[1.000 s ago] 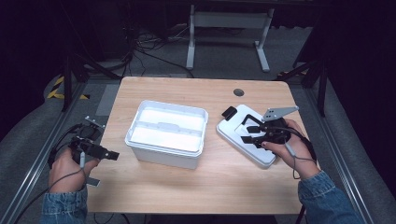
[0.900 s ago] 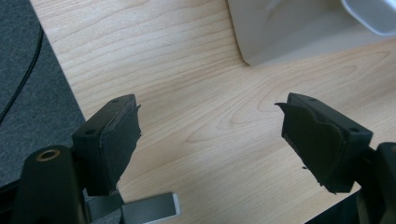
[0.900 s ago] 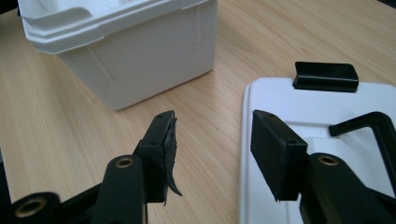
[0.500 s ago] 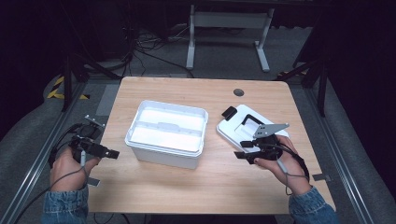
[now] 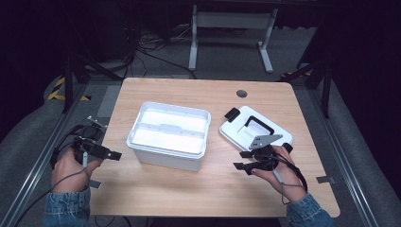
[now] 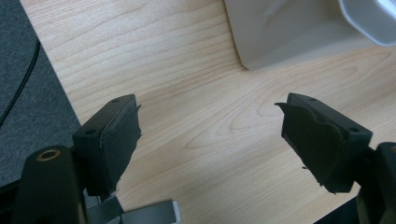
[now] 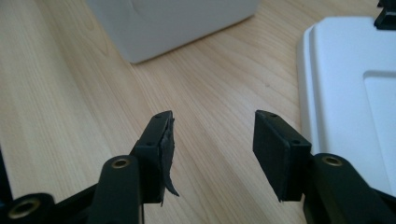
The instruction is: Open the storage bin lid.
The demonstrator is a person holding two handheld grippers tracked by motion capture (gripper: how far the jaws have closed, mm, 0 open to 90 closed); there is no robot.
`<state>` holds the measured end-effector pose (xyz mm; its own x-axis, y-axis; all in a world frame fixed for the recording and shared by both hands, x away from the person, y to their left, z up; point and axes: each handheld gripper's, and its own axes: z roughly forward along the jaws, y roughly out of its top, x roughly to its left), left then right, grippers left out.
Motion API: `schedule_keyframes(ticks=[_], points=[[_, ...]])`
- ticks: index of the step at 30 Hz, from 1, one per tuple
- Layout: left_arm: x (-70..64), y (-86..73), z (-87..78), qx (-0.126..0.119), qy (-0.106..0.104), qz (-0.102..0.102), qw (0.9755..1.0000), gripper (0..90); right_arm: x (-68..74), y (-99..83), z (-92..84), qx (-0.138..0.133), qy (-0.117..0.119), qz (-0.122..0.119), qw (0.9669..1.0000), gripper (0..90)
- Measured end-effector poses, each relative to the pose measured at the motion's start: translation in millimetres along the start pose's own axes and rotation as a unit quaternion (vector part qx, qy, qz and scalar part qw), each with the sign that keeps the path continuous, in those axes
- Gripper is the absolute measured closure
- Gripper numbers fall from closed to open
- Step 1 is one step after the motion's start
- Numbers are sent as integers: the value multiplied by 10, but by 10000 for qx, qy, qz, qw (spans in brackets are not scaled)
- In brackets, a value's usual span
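1. One light wooden desk [image 5: 189, 198] stands on a dark grey floor, seen from above, with a small round hole [image 5: 241, 93] near its far edge.
2. One white plastic box [image 5: 169, 134] sits open-topped near the middle of the desk. A raised divider crosses its inside.
3. One white lid [image 5: 239, 134] lies flat on the desk to the right of the box, apart from it. It carries a black handle [image 5: 259, 124] on top and a black clasp [image 5: 232, 114] at its far left corner.
4. Two hand-held grippers are in use, one in each of the person's hands; denim sleeves show at the bottom edge.
5. The left gripper [image 5: 112, 154] is held over the desk's left edge, pointing toward the box and near it without touching. In the left gripper view its two black fingers [image 6: 112, 140] stand wide apart with bare desk between them, holding nothing.
6. The right gripper [image 5: 241, 161] sits just in front of the lid's near edge, pointing left. In the right gripper view its two fingers [image 7: 159, 144] are parted over bare wood, holding nothing, with the lid just to the right and the box's corner farther ahead.
7. One metal frame [image 5: 231, 33] and several cables [image 5: 142, 47] lie on the floor beyond the desk.
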<state>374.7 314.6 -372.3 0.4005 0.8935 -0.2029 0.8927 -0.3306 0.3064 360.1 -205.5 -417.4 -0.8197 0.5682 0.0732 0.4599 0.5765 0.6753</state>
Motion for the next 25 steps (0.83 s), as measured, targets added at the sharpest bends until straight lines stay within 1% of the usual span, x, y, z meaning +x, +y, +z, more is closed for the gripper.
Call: schedule_keyframes(ticks=[4, 7, 8, 10, 11, 12, 14, 15, 17, 18, 20, 22, 24, 25], points=[[4, 3, 3, 16, -19, -9, 10000, 201, -5, -55, 66, 64, -1, 34, 10000, 488], [0, 8, 10, 6, -37, -47, 10000, 201, 2, -99, 120, 117, -46, 4, 9999, 485], [-1, 12, 13, 0, -28, -26, 10000, 201, 7, -114, 137, 116, -66, -13, 9999, 485], [-11, 17, 22, 5, 28, 9, 10000, 201, 20, -144, 169, 34, -83, -119, 9999, 484], [-16, 10, 28, 36, 83, 123, 9999, 201, 35, -159, 183, -23, -124, -174, 9998, 481], [-13, 2, 32, 24, 76, 138, 9999, 202, 58, -181, 203, -125, -163, -261, 9994, 477], [28, -15, 26, -30, 82, 2, 10000, 215, 101, -219, 230, -262, -217, -430, 9985, 480], [30, -17, 20, -55, 50, -67, 9999, 215, 122, -240, 245, -340, -207, -459, 9982, 481], [30, -15, 11, -106, 84, -14, 9999, 215, 162, -274, 278, -376, -151, -467, 9981, 482], [29, -13, 8, -109, 59, -19, 9999, 215, 176, -288, 295, -378, -131, -476, 9981, 481], [43, -7, -3, -125, 43, -20, 9999, 215, 192, -316, 338, -316, -91, -433, 9985, 479], [44, -8, -11, -171, 32, -82, 9998, 215, 201, -340, 377, -297, -90, -418, 9986, 479], [54, -9, -16, -212, 45, -113, 9997, 216, 210, -360, 417, -283, -27, -375, 9989, 479], [53, -10, -13, -247, 70, -136, 9996, 215, 212, -362, 428, -287, -35, -371, 9989, 479]])
